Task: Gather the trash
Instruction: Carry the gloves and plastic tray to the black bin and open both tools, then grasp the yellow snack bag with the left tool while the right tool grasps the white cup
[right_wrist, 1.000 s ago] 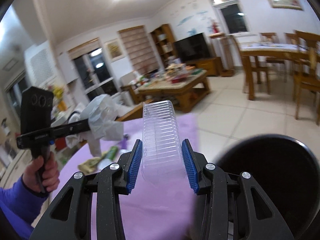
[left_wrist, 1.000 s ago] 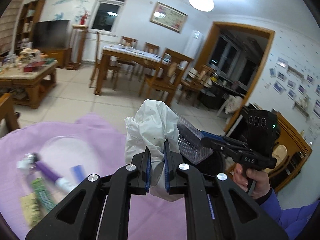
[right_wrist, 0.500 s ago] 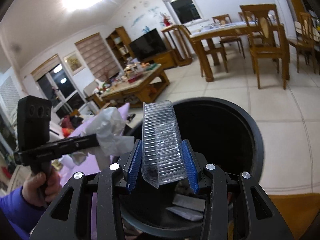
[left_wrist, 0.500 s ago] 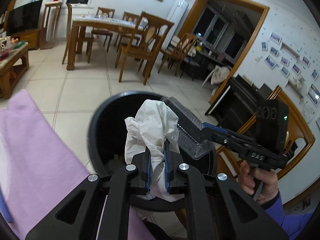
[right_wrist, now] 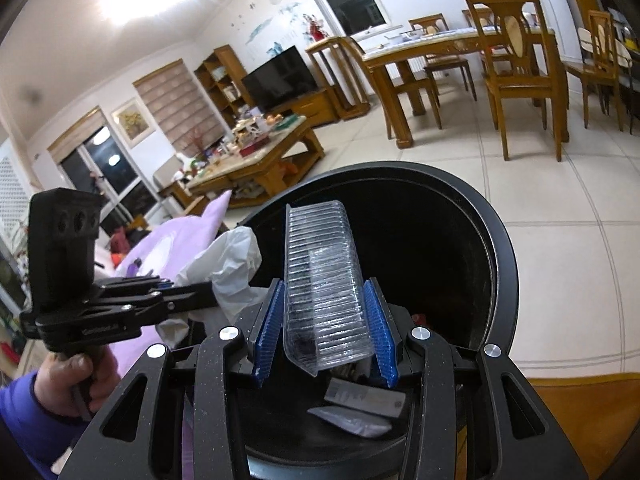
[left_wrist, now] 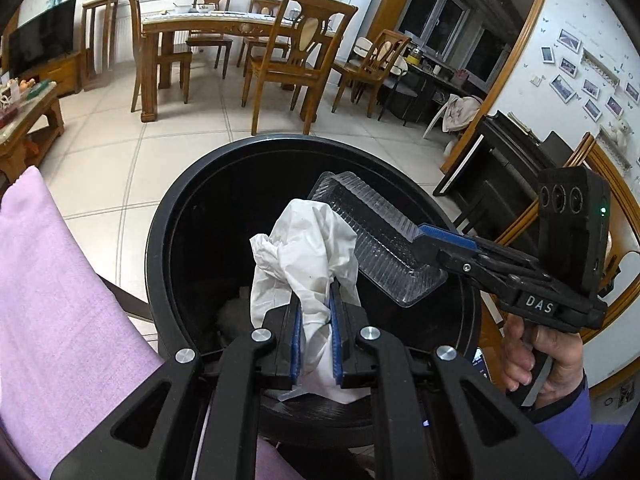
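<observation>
My left gripper (left_wrist: pixel 316 300) holds a crumpled white plastic bag (left_wrist: pixel 304 240) over the mouth of the round black bin (left_wrist: pixel 160 240); its jaws are opening slightly, and the pads still press on the bag. My right gripper (right_wrist: pixel 326 292) is shut on a clear ribbed plastic tray (right_wrist: pixel 320 272), also above the bin (right_wrist: pixel 500 248). Each view shows the other gripper: the right gripper (left_wrist: pixel 424 236) with the tray (left_wrist: pixel 372 232), and the left gripper (right_wrist: pixel 208 292) with the bag (right_wrist: pixel 228 260). Paper scraps (right_wrist: pixel 360 400) lie inside the bin.
A table with a purple cloth (left_wrist: pixel 60 300) sits directly left of the bin. Beyond it is tiled floor (left_wrist: pixel 180 120), with a wooden dining table and chairs (left_wrist: pixel 280 60) further back. A cluttered coffee table (right_wrist: pixel 260 152) stands near the TV. A wooden edge (right_wrist: pixel 580 400) lies at lower right.
Both grippers have swung from above the purple-covered table to above the black bin and come lower. The bag and the tray are still held.
</observation>
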A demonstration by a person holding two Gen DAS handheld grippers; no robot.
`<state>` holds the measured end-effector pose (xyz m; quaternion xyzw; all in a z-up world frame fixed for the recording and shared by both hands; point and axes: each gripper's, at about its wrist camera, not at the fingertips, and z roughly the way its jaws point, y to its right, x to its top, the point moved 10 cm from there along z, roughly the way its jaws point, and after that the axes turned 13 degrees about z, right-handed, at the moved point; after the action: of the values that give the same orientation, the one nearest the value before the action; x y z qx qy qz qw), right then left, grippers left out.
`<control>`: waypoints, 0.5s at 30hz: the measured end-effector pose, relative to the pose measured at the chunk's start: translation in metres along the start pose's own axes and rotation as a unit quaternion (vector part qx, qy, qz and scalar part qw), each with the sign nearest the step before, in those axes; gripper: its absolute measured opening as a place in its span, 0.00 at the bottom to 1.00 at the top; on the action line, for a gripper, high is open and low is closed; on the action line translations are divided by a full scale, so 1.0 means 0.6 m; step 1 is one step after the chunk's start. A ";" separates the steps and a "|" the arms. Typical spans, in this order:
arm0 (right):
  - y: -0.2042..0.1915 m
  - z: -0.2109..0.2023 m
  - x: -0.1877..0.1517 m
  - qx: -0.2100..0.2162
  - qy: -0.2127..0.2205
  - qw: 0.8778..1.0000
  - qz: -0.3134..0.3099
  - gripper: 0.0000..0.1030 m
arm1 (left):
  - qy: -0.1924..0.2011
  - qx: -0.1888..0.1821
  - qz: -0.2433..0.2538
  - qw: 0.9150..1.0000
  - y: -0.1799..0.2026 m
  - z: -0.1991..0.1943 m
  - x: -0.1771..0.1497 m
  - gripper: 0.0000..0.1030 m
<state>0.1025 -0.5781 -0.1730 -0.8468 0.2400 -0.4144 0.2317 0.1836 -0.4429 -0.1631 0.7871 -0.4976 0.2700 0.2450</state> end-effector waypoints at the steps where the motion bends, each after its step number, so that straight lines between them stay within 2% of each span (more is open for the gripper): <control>1: -0.001 0.002 -0.002 -0.002 -0.001 1.000 -0.001 0.42 | -0.002 0.001 0.000 1.000 0.004 0.004 0.005 0.22; 2: -0.007 0.003 0.005 -0.004 -0.001 1.000 -0.002 0.43 | -0.004 0.002 -0.001 1.000 0.005 0.006 0.006 0.44; 3: -0.010 0.004 0.005 -0.007 0.000 1.000 -0.003 0.46 | -0.003 0.009 0.000 1.000 0.003 0.004 0.006 0.61; 4: -0.014 0.004 0.006 -0.011 0.003 1.000 -0.005 0.49 | 0.002 0.018 0.002 1.000 0.007 -0.001 0.009 0.92; 5: -0.023 0.004 0.006 -0.013 0.006 1.000 -0.007 0.55 | 0.012 0.028 0.007 1.000 0.005 -0.010 0.013 0.95; 11: -0.052 -0.002 0.010 -0.008 0.017 1.000 -0.015 0.55 | 0.030 0.041 0.024 0.998 0.012 -0.050 0.015 0.95; 14: -0.070 -0.010 0.013 -0.008 0.029 0.999 -0.026 0.72 | 0.041 0.042 0.015 0.998 0.005 -0.084 0.006 0.95; 15: -0.080 -0.010 0.012 -0.005 0.029 0.999 -0.031 0.73 | 0.044 0.043 0.012 0.998 0.004 -0.093 0.003 0.95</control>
<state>0.1117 -0.5462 -0.1372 -0.8425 0.2226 -0.4446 0.2074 0.1721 -0.4084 -0.1209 0.7779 -0.4838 0.3290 0.2292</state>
